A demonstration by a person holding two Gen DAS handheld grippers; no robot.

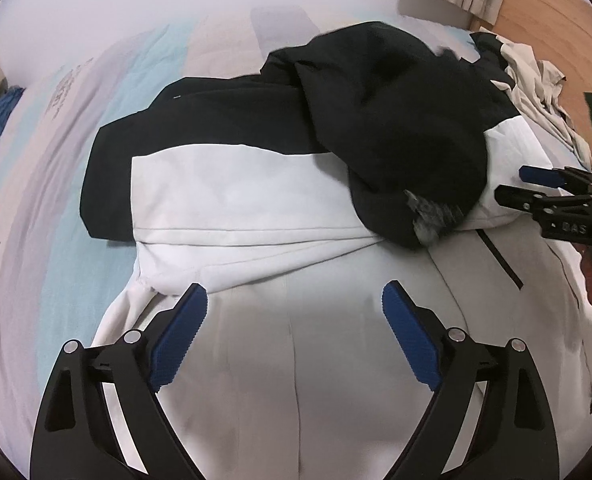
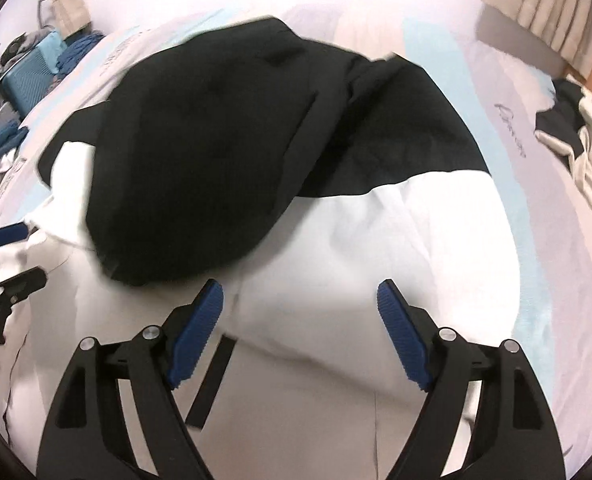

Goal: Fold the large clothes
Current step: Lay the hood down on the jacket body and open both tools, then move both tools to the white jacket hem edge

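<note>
A large black-and-white jacket [image 1: 232, 196] lies spread on the bed, its black hood [image 1: 396, 128] flopped down over the white body. My left gripper [image 1: 295, 290] hovers open over the white lower part [image 1: 296, 360], with nothing between its blue pads. In the right wrist view the same jacket [image 2: 376, 240] fills the middle, the black hood [image 2: 200, 160] lying just beyond my right gripper [image 2: 301, 286], which stands open above white cloth and holds nothing. Each gripper shows at the edge of the other's view: the right gripper [image 1: 514, 184] beside the hood, the left gripper [image 2: 22, 254] at far left.
The bed sheet [image 1: 56, 160] is pale with light blue stripes and lettering. A crumpled beige and black garment [image 2: 584, 152] lies at the right by a wooden headboard [image 1: 556, 12]. A blue suitcase [image 2: 28, 76] and blue clothes [image 1: 0, 116] sit past the bed's left side.
</note>
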